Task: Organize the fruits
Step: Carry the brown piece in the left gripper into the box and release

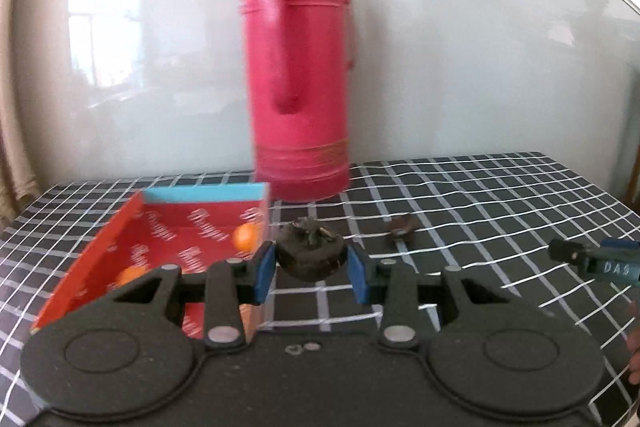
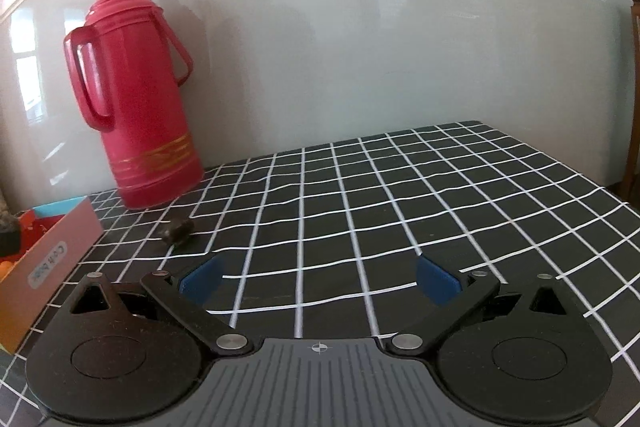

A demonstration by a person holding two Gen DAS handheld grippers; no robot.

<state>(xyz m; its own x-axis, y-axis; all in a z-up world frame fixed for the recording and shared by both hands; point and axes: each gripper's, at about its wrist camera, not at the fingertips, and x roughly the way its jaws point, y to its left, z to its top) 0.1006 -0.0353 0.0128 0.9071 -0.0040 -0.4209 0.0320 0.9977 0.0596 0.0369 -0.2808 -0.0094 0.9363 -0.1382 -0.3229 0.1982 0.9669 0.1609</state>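
Two grippers: left gripper (image 1: 311, 271) has its blue pads closed against a dark fruit (image 1: 310, 251); right gripper (image 2: 318, 279) stands wide open, holding nothing, low over the tablecloth (image 2: 400, 195).
Held fruit: dark, rounded, with a dried calyx on top, possibly a mangosteen; it sits between the pads, just beside the right wall of the box (image 1: 168, 227) and apparently off the cloth.
Step in hand: judged to be carrying the fruit into the box.
Doing it well: keep the squeeze steady, clear the box's right wall before moving left, lower over a bare patch of the floor away from the oranges, and release only when the fruit is down.
Oranges in box: two, one orange (image 1: 245, 237) by the right wall, one near orange (image 1: 132, 275) partly hidden behind the gripper.
Dark fruits: two, the held one and a loose dark piece (image 1: 402, 227) on the cloth, blurred, so its kind is uncertain.
Boxes: one, red inside with a blue rim.
Flasks: one red thermos (image 1: 298, 75), upright at the wall behind the box.
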